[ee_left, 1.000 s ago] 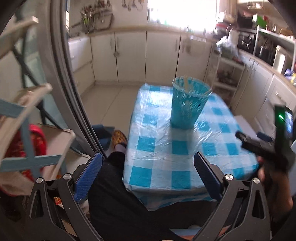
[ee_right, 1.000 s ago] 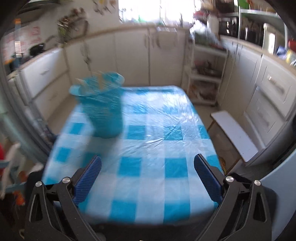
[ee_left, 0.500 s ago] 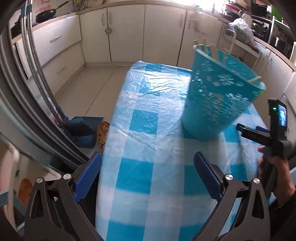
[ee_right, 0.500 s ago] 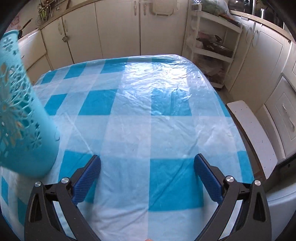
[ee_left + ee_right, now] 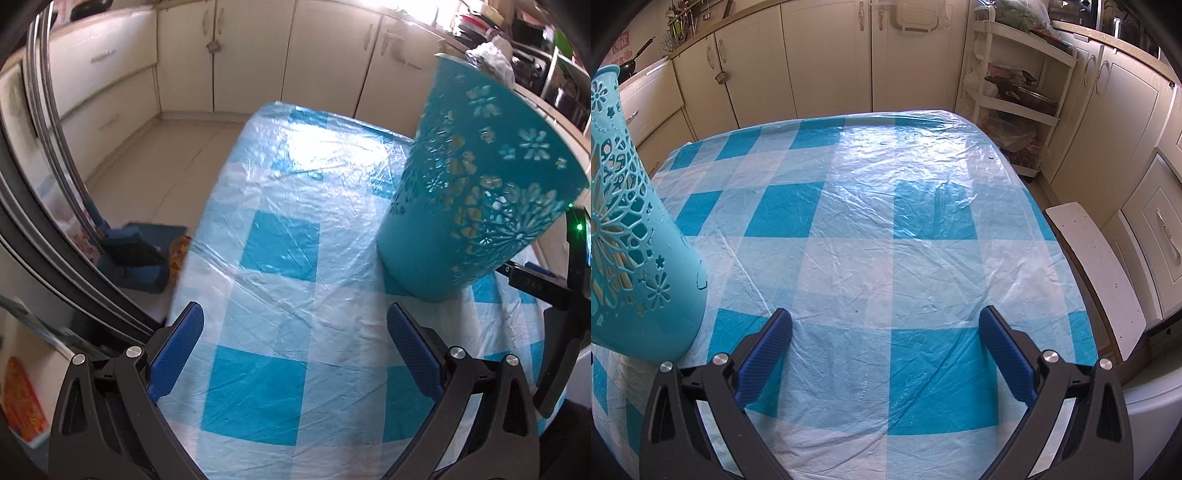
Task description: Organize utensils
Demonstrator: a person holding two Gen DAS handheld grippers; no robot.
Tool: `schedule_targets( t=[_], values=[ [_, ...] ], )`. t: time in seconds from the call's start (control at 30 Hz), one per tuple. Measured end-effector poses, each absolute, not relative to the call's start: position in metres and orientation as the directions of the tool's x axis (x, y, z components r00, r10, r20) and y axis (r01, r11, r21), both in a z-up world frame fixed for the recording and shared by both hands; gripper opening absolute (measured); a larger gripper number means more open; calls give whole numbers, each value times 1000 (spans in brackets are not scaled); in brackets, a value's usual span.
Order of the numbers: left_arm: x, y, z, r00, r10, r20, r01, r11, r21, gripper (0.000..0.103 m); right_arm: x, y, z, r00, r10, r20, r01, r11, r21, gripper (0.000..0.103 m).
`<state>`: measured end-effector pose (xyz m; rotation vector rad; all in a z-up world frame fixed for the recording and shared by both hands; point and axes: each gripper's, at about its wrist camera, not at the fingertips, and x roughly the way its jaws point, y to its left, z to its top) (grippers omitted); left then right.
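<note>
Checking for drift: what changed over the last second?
Both grippers, left and right, moved forward over the table, closing on the teal holder. Nothing grasped or released. Fingers stayed open; holder stayed upright in place.

The holder (image 5: 476, 192) stood on the counter (image 5: 280, 280), ahead and right of the left gripper (image 5: 295, 347), and ahead and left of the right gripper (image 5: 886, 345). Both grippers hung over the counter's near part, jaws wide apart, nothing between them. The right gripper's body showed just right of the holder in the left view. Cabinets (image 5: 827, 55) ran behind the counter's far edge. A shelf rack (image 5: 1015, 85) stood beyond the far right corner. A board (image 5: 1097, 273) lay off the right edge. A dustpan (image 5: 136, 258) sat on the floor left of the counter.
</note>
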<state>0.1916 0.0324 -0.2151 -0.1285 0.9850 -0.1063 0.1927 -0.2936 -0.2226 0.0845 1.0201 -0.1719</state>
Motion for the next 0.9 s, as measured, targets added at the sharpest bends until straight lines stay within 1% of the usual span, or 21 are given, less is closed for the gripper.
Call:
schedule_targets(
  t=[0.1, 0.2, 0.27, 0.37, 0.43, 0.5, 0.9],
  values=[
    [197, 32, -225, 529, -140, -837, 1, 986, -164, 96, 193, -293, -223, 511, -104, -853, 182, 983, -10, 96],
    [198, 26, -224, 545, -99, -833, -7, 992, -123, 96, 195, -294, -224, 511, -103, -853, 182, 983, -10, 96],
    [200, 17, -227, 535, -66, -843, -6, 997, -82, 96, 194, -295, -224, 511, -103, -853, 182, 983, -10, 96],
    [199, -1, -232, 526, 23, -850, 23, 999, 42, 96, 195, -294, -224, 511, -103, -854, 182, 983, -10, 96],
    [199, -8, -232, 541, 43, -840, 36, 997, 75, 96, 195, -295, -224, 510, -104, -854, 182, 983, -11, 96],
    [202, -6, -233, 532, 22, -846, 20, 999, 38, 96, 195, -294, -224, 510, -104, -854, 181, 983, -11, 96],
    [208, -8, -236, 530, 50, -846, -27, 999, 42, 97, 197, -292, -226, 510, -105, -854, 181, 983, -12, 97]
  ],
)
